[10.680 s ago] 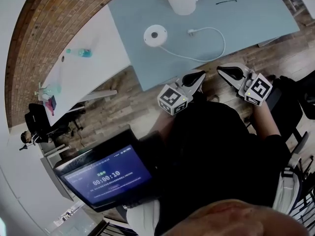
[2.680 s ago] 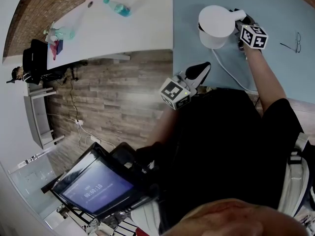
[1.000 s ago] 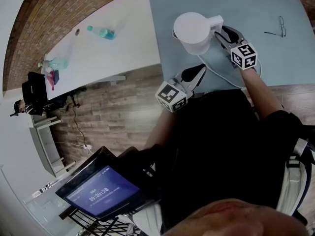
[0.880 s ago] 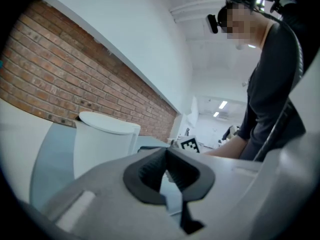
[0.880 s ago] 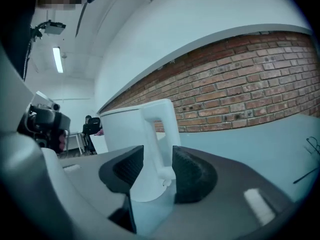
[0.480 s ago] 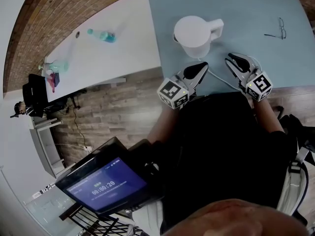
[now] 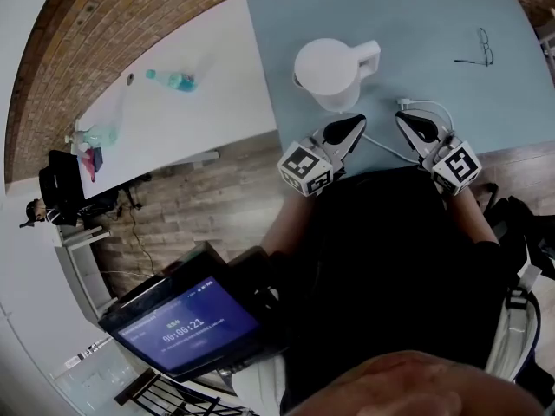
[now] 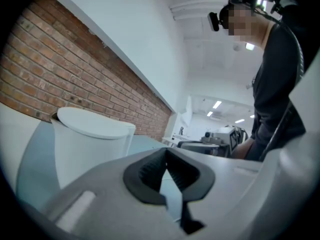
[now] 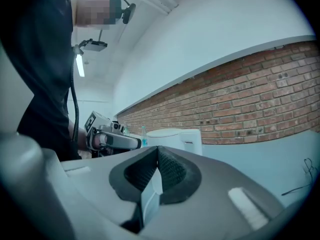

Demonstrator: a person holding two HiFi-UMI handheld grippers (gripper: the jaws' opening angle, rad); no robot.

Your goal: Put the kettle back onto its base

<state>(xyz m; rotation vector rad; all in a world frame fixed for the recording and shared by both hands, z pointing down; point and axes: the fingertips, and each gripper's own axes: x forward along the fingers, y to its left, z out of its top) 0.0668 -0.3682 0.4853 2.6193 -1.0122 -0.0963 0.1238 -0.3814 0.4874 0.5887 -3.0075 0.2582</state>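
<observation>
The white kettle (image 7: 329, 72) stands upright on the light blue table (image 7: 416, 16), handle to the right. Its base does not show; a white cord (image 7: 388, 151) runs out from under it toward the table's near edge. Both grippers hover near that edge, apart from the kettle. My left gripper (image 7: 353, 122) points at the kettle's front, jaws shut and empty. My right gripper (image 7: 406, 118) sits right of it over the cord, shut on nothing. The kettle (image 8: 85, 144) fills the left of the left gripper view and is smaller and farther off in the right gripper view, kettle (image 9: 175, 135).
Glasses (image 7: 473, 48) lie on the blue table at far right. A white table (image 7: 173, 124) to the left carries a water bottle (image 7: 173, 79). A tablet screen (image 7: 186, 323) sits by the person's lap. A brick wall lies beyond the tables.
My right gripper has let go of the kettle's handle, drawn back toward the near table edge and shut. The kettle stays put. The left gripper has barely moved.
</observation>
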